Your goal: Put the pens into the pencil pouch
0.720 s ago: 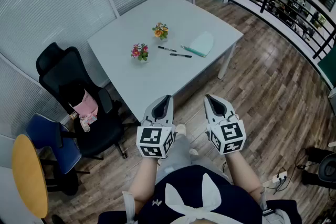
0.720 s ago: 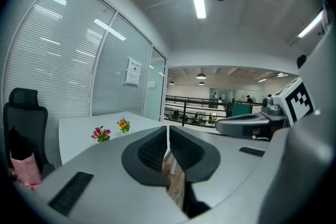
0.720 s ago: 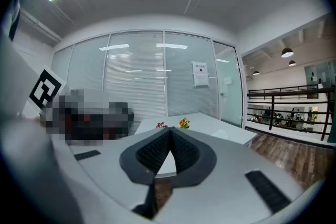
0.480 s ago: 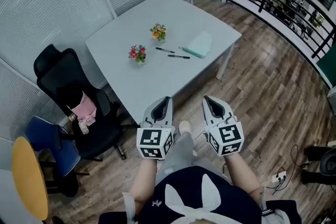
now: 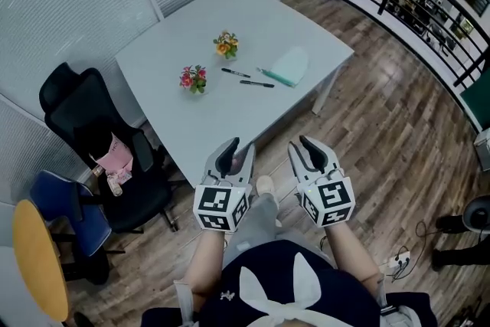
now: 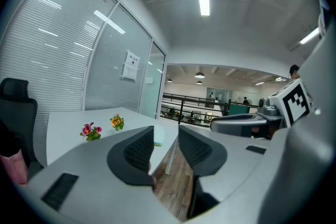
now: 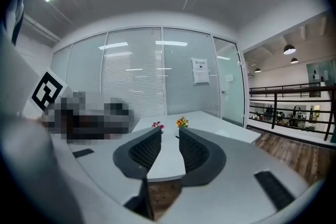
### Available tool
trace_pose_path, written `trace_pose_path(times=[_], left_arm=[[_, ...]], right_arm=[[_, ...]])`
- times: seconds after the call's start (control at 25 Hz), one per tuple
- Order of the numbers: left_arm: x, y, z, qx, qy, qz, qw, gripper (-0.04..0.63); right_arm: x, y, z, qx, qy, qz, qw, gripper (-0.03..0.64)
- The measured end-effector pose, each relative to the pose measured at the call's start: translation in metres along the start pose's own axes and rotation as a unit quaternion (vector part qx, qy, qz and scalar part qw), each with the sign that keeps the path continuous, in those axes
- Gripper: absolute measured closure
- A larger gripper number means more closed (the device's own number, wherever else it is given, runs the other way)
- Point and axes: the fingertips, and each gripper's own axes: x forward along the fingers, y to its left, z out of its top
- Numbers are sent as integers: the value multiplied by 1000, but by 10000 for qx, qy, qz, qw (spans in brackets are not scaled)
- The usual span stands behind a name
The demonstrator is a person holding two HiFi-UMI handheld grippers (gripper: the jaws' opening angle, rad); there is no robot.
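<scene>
The step in hand, as I judge it, is the approach, since both tools are short of the work. The left hand-held gripper (image 5: 235, 152) is released. Its own view shows the ribbed pads apart, with only floor (image 5: 383, 134) and table edge in the gap. The right hand-held gripper (image 5: 304, 148) is likewise released and empty, with bare tabletop (image 5: 230, 19) showing between its pads. Both hang over the floor just off the tabletop's near corner, well apart from the task's things.

To do this well, come in around that corner and keep off the black chair (image 5: 84, 119) at the left. Two small posies stand on the tabletop, pink flowers (image 5: 192, 78) and orange flowers (image 5: 225, 45), and the left tool should pass clear of them.

Right of the posies lie the far pen (image 5: 236, 73) and the near pen (image 5: 256, 83). They are dark, slim sticks lying flat, roughly parallel and not touching. Something this thin probably needs the pads straddling mid-barrel and lowered almost onto the surface before they close.

Just beside the pens to the right lies the pouch (image 5: 287, 67). It is pale mint and flat, with a darker strip along its left edge. Whether its mouth is open cannot be told from here. One tool may have to hold the pouch open while the other feeds in the pens.
</scene>
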Motion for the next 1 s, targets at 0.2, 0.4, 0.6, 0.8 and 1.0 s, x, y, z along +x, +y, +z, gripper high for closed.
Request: trace_pose_path(times=[0.2, 0.4, 0.6, 0.8, 1.0], left_arm=[[24, 8, -2, 189, 155, -101, 9997, 382], [51, 28, -12, 396, 436, -33, 9983, 379], [83, 46, -11, 408, 554, -14, 9976, 379], [116, 61, -9, 479, 694, -55, 9964, 379], [144, 74, -15, 538, 940, -127, 9940, 379]], right_arm=[[20, -17, -3, 17, 137, 68, 9999, 479], [45, -36, -9, 40, 305, 114, 9995, 471], [73, -59, -8, -2, 424, 183, 9989, 469], [102, -83, -10, -63, 536, 213, 9983, 470], [127, -96, -17, -67, 749, 483, 9960, 469]])
